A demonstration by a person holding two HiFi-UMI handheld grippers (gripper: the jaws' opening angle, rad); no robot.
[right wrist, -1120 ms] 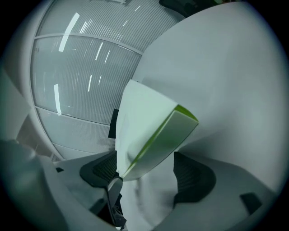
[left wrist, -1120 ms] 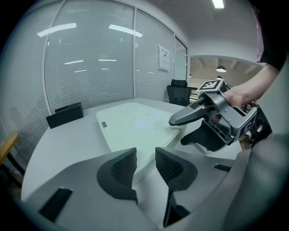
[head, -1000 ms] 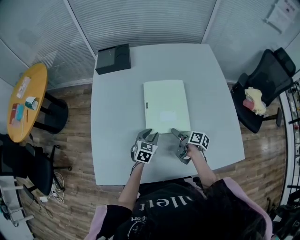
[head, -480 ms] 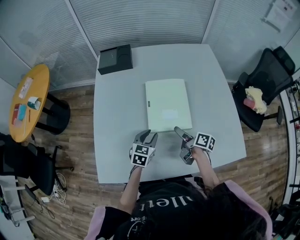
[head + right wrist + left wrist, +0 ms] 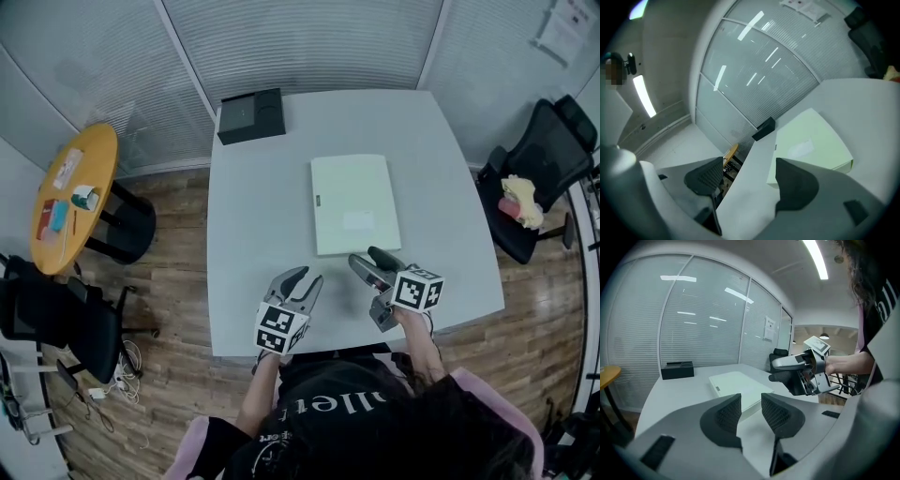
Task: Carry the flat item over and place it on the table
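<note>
Grippers: left gripper over the near edge of the white table, jaws part open, nothing between; right gripper beside it, jaws spread wide, empty.
Flat item: pale green flat item lying flat on the tabletop, free of both grippers; long axis running away from the person, near short edge just beyond the right jaws.
Surface: black box at far left corner.
Room: round yellow side table left, blinds behind, black office chair right.
</note>
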